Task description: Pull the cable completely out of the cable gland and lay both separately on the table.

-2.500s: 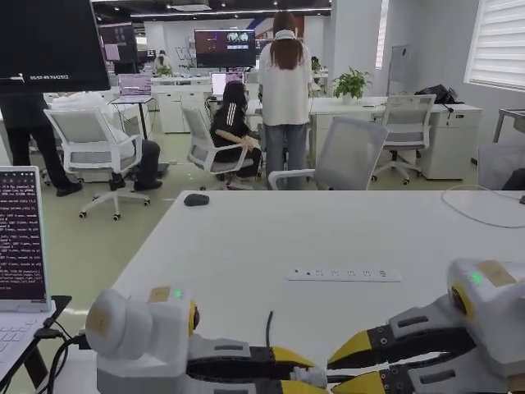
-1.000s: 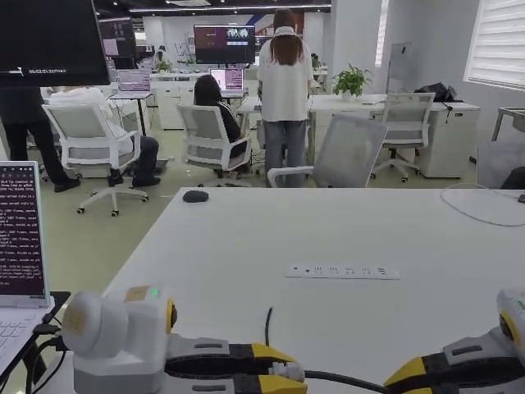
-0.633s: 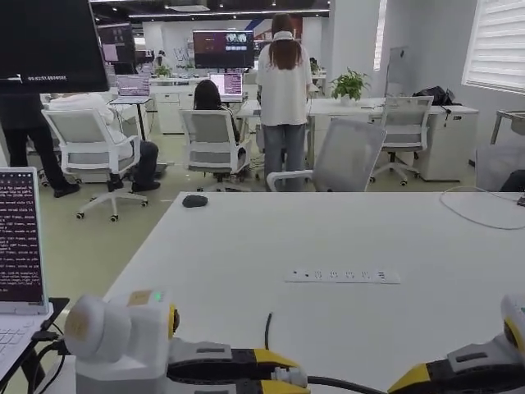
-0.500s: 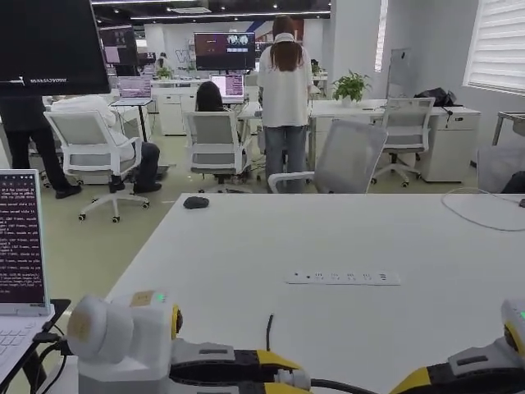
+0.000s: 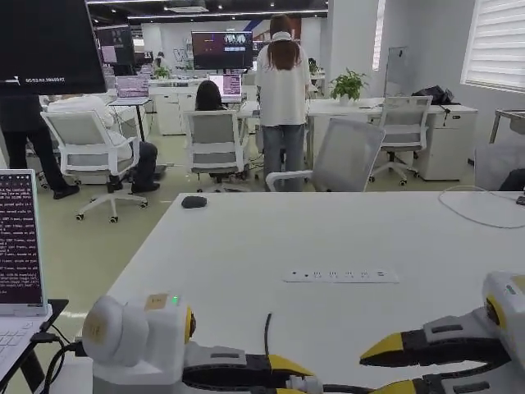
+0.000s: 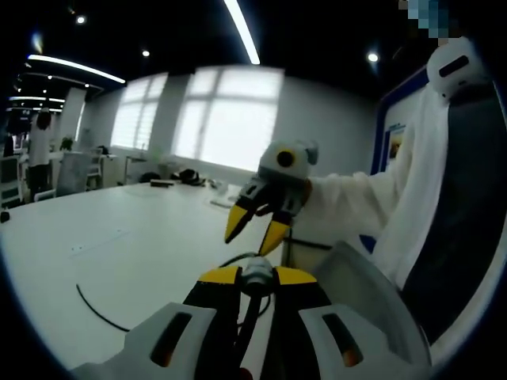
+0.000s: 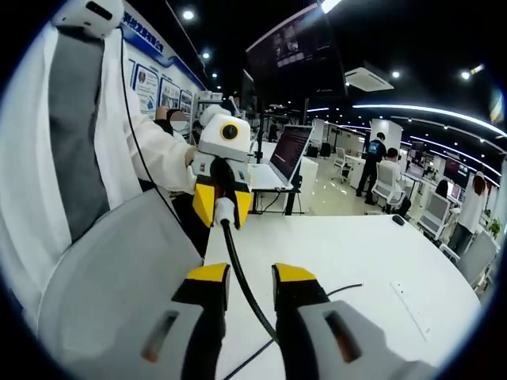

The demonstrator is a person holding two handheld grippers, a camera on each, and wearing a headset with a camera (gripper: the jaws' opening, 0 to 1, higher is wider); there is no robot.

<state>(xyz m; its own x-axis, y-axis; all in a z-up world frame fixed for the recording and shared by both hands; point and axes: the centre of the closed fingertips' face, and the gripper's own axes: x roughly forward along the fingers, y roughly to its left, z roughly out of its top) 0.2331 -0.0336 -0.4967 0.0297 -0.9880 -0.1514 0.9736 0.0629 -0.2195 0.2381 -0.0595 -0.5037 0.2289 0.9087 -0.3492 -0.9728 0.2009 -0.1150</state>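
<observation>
Your left gripper (image 6: 256,277), at the bottom centre of its own view, is clamped on the white cable gland (image 6: 255,266). The black cable (image 7: 236,269) runs out of the gland and passes between the spread, released jaws of your right gripper (image 7: 250,274) without being pinched. I judge the pull unfinished: the cable has yet to come free, and neither piece lies alone on the table (image 5: 328,238). The laptop (image 5: 18,238) at the left edge shows text too small to read, and no brand is legible.

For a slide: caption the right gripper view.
Open right gripper straddles the black cable; left gripper clamps the white cable gland.
</observation>
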